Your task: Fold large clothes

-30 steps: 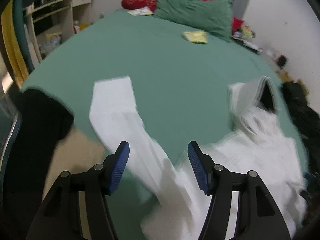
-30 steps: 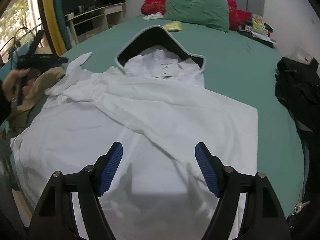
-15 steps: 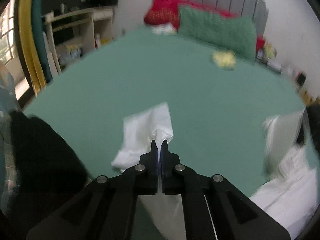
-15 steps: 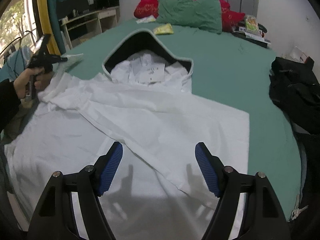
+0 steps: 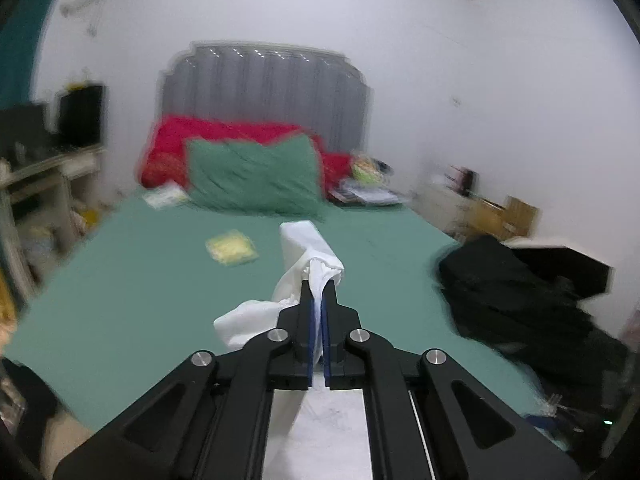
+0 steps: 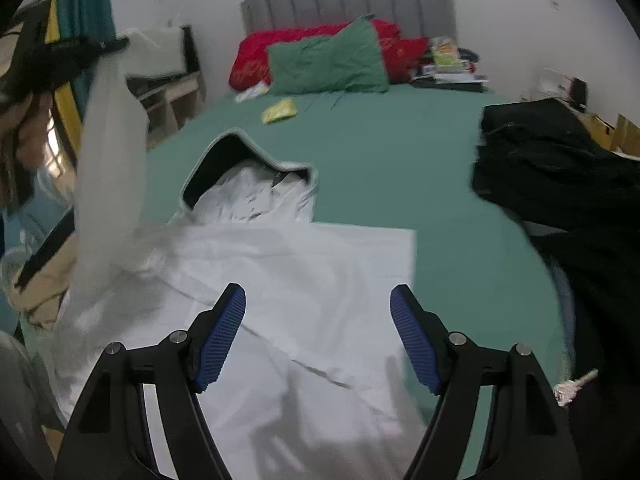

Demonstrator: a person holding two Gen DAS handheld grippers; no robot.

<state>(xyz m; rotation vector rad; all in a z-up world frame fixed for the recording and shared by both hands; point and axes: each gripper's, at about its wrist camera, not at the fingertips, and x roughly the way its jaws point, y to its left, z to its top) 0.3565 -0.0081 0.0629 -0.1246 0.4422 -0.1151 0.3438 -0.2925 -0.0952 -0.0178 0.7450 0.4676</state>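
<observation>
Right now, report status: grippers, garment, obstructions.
Left gripper shut on white sleeve, lifted. Right gripper open above white hoodie on the bed. Black clothes pile alongside, not touching.

Matt white cloth hoodie [image 6: 304, 280]

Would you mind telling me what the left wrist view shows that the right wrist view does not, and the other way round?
Only the left wrist view shows the left gripper close up, shut on the bunched white sleeve.

Only the right wrist view shows the white hooded garment spread on the bed, its dark-lined hood, the open right gripper above it, and a key at the right.

Both show the green sheet, the green pillow, the yellow packet and the black clothes.
</observation>
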